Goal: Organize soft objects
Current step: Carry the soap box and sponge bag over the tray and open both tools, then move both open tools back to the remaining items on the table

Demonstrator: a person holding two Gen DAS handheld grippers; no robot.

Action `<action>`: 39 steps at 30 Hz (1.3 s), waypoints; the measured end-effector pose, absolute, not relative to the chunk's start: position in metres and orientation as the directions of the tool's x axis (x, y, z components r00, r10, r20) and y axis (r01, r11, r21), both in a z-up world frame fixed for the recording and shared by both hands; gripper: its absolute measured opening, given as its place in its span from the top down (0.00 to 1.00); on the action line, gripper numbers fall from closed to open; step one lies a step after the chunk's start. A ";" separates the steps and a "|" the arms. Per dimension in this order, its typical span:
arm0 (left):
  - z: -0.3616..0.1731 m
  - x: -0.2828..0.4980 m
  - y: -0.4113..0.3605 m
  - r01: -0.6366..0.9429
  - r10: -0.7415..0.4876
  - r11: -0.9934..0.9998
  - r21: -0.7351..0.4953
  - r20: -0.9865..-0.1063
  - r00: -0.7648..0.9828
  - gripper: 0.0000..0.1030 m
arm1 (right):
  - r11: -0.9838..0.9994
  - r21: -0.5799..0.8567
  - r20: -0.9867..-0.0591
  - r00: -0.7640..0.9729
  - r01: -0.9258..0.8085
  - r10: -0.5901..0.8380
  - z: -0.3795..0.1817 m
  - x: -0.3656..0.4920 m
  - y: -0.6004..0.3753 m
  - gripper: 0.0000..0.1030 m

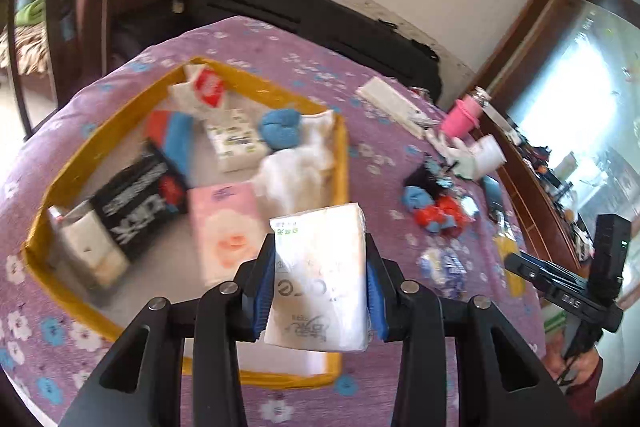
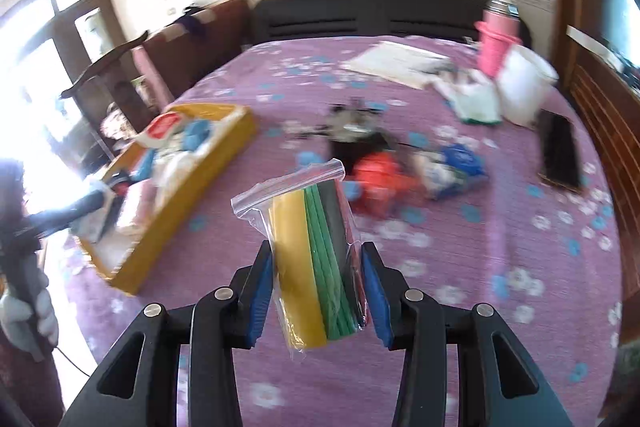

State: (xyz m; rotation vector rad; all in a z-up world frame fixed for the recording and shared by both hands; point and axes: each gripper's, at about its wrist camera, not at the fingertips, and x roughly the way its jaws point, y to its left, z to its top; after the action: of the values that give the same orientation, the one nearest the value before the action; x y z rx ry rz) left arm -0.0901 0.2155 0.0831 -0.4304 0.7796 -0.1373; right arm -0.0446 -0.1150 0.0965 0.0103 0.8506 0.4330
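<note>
Right wrist: zip bag (image 2: pixel 316 263) roughly upright, seal end tilted left.

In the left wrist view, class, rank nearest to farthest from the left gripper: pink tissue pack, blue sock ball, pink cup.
From the left gripper:
1. Pink tissue pack, in the box, just left.
2. Blue sock ball, at the box's far side.
3. Pink cup, far right, outside the box.
</note>
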 end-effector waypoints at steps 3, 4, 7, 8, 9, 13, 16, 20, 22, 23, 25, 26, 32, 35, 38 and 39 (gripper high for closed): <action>0.069 -0.090 0.236 -0.102 -0.235 0.904 -0.414 -0.683 0.691 0.63 | 0.892 0.189 -0.728 0.551 -0.412 0.408 0.098 -0.046 -0.082 0.55; 0.062 -0.088 0.243 -0.125 -0.221 0.904 -0.408 -0.698 0.682 0.63 | 0.884 0.192 -0.730 0.540 -0.426 0.419 0.098 -0.047 -0.070 0.55; 0.046 -0.087 0.259 -0.186 -0.188 0.900 -0.394 -0.736 0.650 0.62 | 0.858 0.209 -0.735 0.503 -0.469 0.454 0.098 -0.047 -0.038 0.55; 0.044 -0.088 0.262 -0.192 -0.182 0.900 -0.391 -0.739 0.649 0.61 | 0.850 0.214 -0.737 0.491 -0.482 0.464 0.098 -0.045 -0.028 0.55; 0.045 -0.088 0.264 -0.189 -0.177 0.902 -0.387 -0.734 0.656 0.60 | 0.839 0.222 -0.739 0.476 -0.497 0.477 0.097 -0.045 -0.016 0.55; 0.055 -0.098 0.274 -0.197 -0.154 0.898 -0.394 -0.699 0.699 0.41 | 0.790 0.262 -0.750 0.399 -0.554 0.528 0.092 -0.046 0.031 0.55; 0.062 -0.107 0.284 -0.206 -0.135 0.893 -0.401 -0.674 0.726 0.39 | 0.751 0.271 -0.763 0.341 -0.603 0.549 0.086 -0.049 0.067 0.55; 0.069 -0.119 0.297 -0.229 -0.091 0.892 -0.390 -0.650 0.754 0.33 | 0.709 0.246 -0.788 0.289 -0.661 0.543 0.076 -0.055 0.107 0.55; 0.071 -0.123 0.302 -0.246 -0.059 0.895 -0.371 -0.647 0.760 0.32 | 0.681 0.250 -0.810 0.236 -0.688 0.537 0.064 -0.056 0.128 0.55; 0.072 -0.125 0.303 -0.255 -0.044 0.897 -0.361 -0.647 0.761 0.30 | 0.676 0.254 -0.821 0.216 -0.692 0.529 0.058 -0.055 0.135 0.55; 0.074 -0.128 0.305 -0.266 -0.015 0.903 -0.338 -0.643 0.766 0.28 | 0.692 0.249 -0.842 0.201 -0.677 0.500 0.046 -0.047 0.143 0.55; 0.075 -0.130 0.305 -0.270 0.002 0.908 -0.321 -0.641 0.768 0.27 | 0.704 0.252 -0.848 0.198 -0.664 0.491 0.041 -0.042 0.144 0.55; 0.079 -0.131 0.292 -0.284 0.101 0.938 -0.198 -0.629 0.771 0.19 | 0.764 0.225 -0.864 0.238 -0.605 0.443 0.035 -0.023 0.141 0.55; 0.081 -0.130 0.284 -0.293 0.139 0.945 -0.147 -0.630 0.764 0.16 | 0.750 0.247 -0.850 0.233 -0.614 0.472 0.040 -0.028 0.140 0.38; 0.082 -0.130 0.277 -0.323 0.196 0.942 -0.088 -0.636 0.746 0.09 | 0.744 0.241 -0.825 0.271 -0.624 0.495 0.051 -0.036 0.134 0.29; 0.082 -0.130 0.275 -0.327 0.205 0.942 -0.079 -0.637 0.744 0.08 | 0.752 0.209 -0.818 0.309 -0.626 0.485 0.057 -0.041 0.129 0.28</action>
State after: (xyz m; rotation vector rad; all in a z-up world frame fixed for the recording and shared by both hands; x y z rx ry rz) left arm -0.1304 0.2752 0.0825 -0.1912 0.6724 0.2932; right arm -0.0407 0.1290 0.0567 -0.1586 1.0190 0.7376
